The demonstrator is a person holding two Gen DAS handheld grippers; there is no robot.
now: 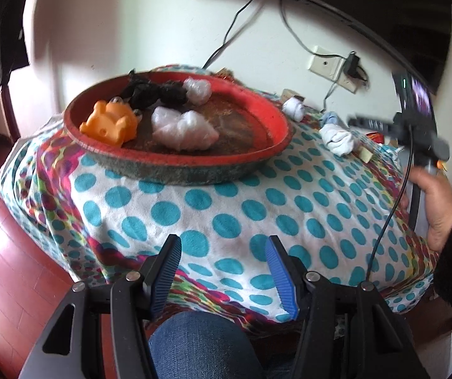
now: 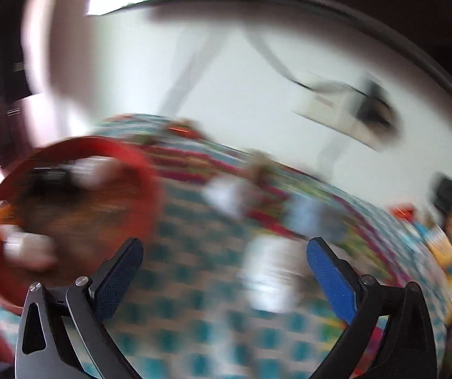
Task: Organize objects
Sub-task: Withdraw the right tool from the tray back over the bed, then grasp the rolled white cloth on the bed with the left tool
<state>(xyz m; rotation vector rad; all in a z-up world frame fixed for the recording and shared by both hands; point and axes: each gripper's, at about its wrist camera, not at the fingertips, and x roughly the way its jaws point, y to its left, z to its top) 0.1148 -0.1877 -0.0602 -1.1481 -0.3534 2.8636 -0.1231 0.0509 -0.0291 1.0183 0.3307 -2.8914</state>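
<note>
Red and worn at its rim, a round basin (image 1: 175, 158) is seen on a desk covered with a white cloth with teal dots (image 1: 226, 208). Inside the basin an orange plastic toy (image 1: 109, 123) is placed at the left, a crumpled black bag (image 1: 150, 93) behind it, a small white bundle (image 1: 197, 90) at the back and a larger white plastic bundle (image 1: 183, 129) in the middle. Outside the basin, to its right, two white rolled cloths (image 1: 294, 107) (image 1: 339, 140) are lying on the cloth, well apart from the basin. No brand or writing can be read anywhere. On the wall behind, a socket plate (image 1: 327, 64) with a black plug and cables is visible. The left gripper (image 1: 224, 271) is held above the near edge of the desk, its jaws partly spread with nothing between them; a knee in blue jeans (image 1: 200, 344) is below it. The right gripper (image 2: 224, 271) is spread wide and empty in its own view, which is strongly blurred; a white shape (image 2: 270, 278) is seen between its fingers but further away on the cloth. A hand (image 1: 434, 208) holds this gripper at the right.
</note>
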